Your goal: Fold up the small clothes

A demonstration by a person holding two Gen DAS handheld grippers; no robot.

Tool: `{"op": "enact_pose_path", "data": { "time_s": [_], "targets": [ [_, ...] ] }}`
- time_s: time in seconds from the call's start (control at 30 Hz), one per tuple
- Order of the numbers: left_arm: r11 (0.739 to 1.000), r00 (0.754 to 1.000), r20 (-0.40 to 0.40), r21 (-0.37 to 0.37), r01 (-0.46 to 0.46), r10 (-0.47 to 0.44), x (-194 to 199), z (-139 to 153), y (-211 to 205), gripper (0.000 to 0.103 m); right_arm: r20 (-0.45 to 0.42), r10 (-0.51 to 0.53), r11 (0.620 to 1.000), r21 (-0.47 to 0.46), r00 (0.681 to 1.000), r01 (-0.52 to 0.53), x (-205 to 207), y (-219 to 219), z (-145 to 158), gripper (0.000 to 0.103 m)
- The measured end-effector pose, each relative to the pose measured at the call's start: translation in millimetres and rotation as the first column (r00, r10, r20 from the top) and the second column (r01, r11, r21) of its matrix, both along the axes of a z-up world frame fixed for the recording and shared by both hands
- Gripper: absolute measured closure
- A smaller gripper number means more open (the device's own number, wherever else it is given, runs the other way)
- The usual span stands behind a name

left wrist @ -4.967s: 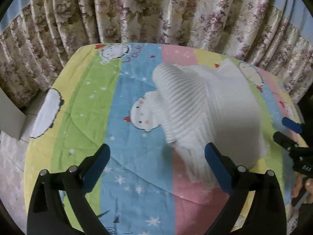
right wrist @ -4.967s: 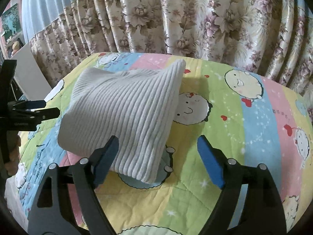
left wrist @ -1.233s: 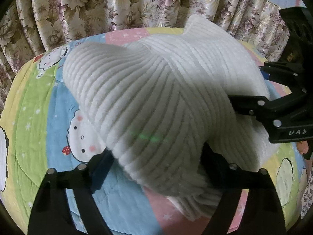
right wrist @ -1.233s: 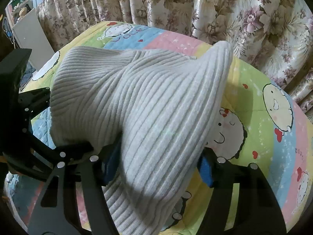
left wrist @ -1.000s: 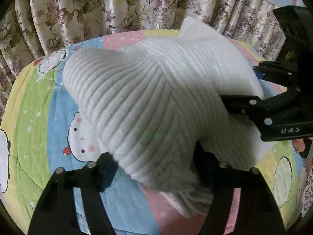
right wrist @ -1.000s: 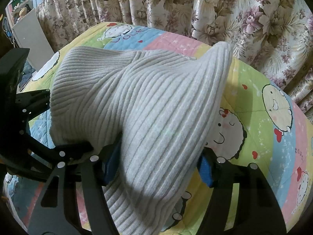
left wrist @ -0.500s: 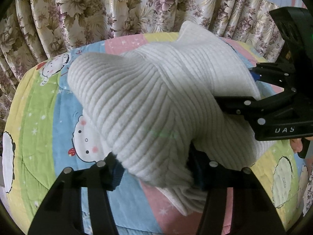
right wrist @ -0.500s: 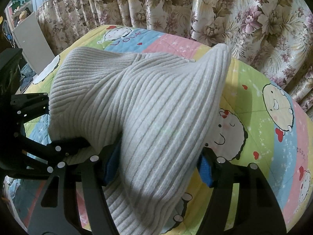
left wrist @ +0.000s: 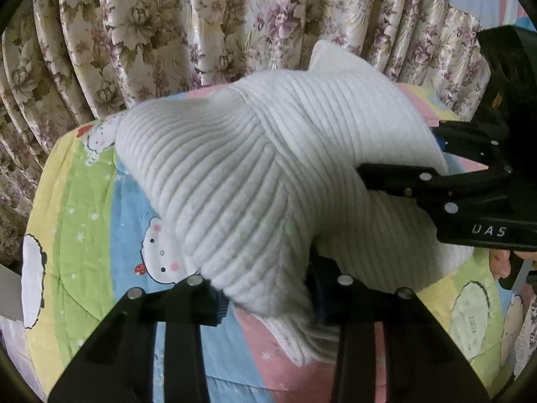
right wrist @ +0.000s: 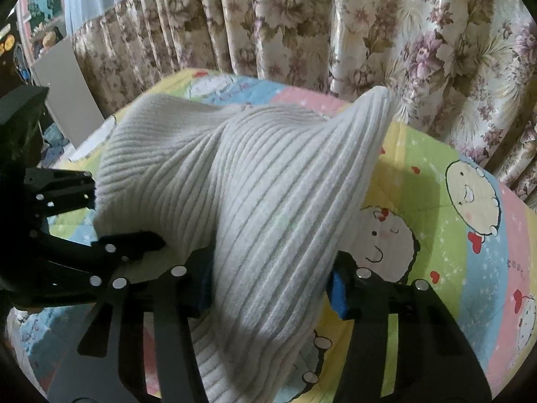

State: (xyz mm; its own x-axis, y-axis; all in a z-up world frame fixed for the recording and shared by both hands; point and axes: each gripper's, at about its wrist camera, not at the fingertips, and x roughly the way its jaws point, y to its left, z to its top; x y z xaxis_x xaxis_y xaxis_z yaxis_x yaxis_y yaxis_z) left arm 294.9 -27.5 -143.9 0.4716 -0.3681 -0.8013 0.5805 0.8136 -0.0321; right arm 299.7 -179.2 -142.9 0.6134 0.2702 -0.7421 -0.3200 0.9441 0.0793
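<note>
While a white ribbed garment (left wrist: 255, 174) is held bunched just above a cartoon-print quilt (left wrist: 100, 235), its near edge is clamped by the left gripper (left wrist: 265, 297) and the right gripper (right wrist: 272, 282), before floral curtains (right wrist: 302, 23).

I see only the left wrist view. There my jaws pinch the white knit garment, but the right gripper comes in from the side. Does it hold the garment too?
Observer: Yes. In the right wrist view the white knit garment passes between the jaws of the right gripper, with a blue pad pressed against its side.
Operator: What is on the quilt to the right of it?
Observer: The quilt shows printed cartoon faces and red hearts there.
Operator: And at the far left?
Observer: A grey board leans by the curtain.
</note>
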Motion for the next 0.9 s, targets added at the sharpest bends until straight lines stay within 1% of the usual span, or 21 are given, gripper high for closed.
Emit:
{"op": "enact_pose_path", "data": {
  "time_s": [0.13, 0.3, 0.47, 0.53, 0.63, 0.8, 0.87, 0.9],
  "targets": [
    [1.0, 0.999, 0.043, 0.021, 0.012, -0.013, -11, 15, -10, 0.064, 0.029, -0.002, 1.0, 0.031, 1.0, 0.001, -9, -8, 14, 0.05],
    [0.999, 0.998, 0.053, 0.024, 0.027, -0.029, -28, 30, -24, 0.064, 0.051, -0.018, 0.999, 0.047, 0.999, 0.016, -23, -22, 30, 0.05],
    [0.998, 0.997, 0.052, 0.034, 0.046, -0.048, -52, 35, -46, 0.064, 0.055, -0.032, 0.998, 0.057, 0.998, 0.029, -45, -41, 39, 0.05],
    [0.997, 0.997, 0.051, 0.048, 0.063, -0.065, -67, 33, -59, 0.064, 0.051, -0.047, 0.997, 0.062, 0.998, 0.044, -59, -51, 39, 0.05],
    [0.995, 0.997, 0.016, 0.054, 0.081, -0.082, -88, 24, -77, 0.064, 0.035, -0.066, 0.996, 0.066, 0.997, 0.064, -81, -66, 34, 0.05],
    [0.994, 0.995, -0.044, 0.062, 0.094, -0.092, -119, 3, -101, 0.064, -0.022, -0.087, 0.993, 0.081, 0.996, 0.089, -118, -93, 14, 0.05],
    [0.993, 0.993, -0.066, 0.064, 0.099, -0.095, -126, -7, -108, 0.063, -0.041, -0.09, 0.992, 0.087, 0.995, 0.093, -127, -101, 7, 0.05],
    [0.992, 0.994, -0.059, 0.08, 0.097, -0.092, -129, -14, -112, 0.062, -0.062, -0.091, 0.991, 0.092, 0.994, 0.096, -133, -108, -1, 0.05]
  ]
}}
